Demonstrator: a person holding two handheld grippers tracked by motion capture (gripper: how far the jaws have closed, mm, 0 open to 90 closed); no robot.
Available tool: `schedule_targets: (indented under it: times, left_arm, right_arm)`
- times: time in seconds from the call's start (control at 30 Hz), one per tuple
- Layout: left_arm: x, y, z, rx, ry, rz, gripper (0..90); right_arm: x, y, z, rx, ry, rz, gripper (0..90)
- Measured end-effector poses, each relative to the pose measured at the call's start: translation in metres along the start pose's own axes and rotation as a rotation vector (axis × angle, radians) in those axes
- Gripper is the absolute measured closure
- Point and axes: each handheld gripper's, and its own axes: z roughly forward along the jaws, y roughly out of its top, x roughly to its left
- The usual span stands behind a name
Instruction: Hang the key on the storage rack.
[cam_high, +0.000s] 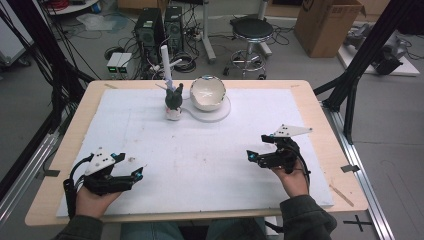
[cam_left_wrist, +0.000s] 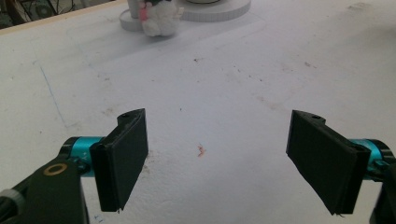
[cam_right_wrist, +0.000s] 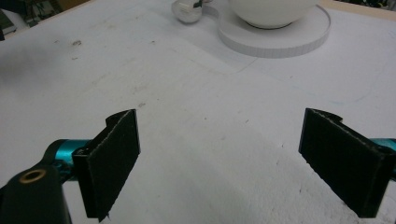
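While both hands rest low near the front edge of the bench (cam_high: 310, 100), the left gripper (cam_high: 137, 172) and the right gripper (cam_high: 251, 156) each hold their fingers spread wide with nothing between them. Far from both, near the back of the white mat (cam_high: 200, 160), a white bowl (cam_high: 208, 92) sits on a round white disc (cam_high: 220, 114). Just beside it stands a small dark figure (cam_high: 174, 100) with a white stick (cam_high: 165, 62) rising from it.
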Motion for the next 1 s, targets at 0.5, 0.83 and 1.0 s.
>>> schedule_targets:
  times: [0.5,0.83,1.0]
  left_arm:
    - [0.001,-0.003,0.001,0.028,0.006,-0.001,21.3]
    - [0.001,-0.004,0.002,0.029,0.005,-0.002,21.2]
    - [0.000,-0.005,0.003,0.040,0.002,0.006,21.2]
  right_arm:
    - [-0.004,-0.017,-0.010,0.005,-0.016,0.013,11.9]
    - [0.001,-0.027,-0.016,0.004,-0.022,0.012,11.9]
    - [0.001,-0.032,-0.018,-0.004,-0.027,0.010,11.9]
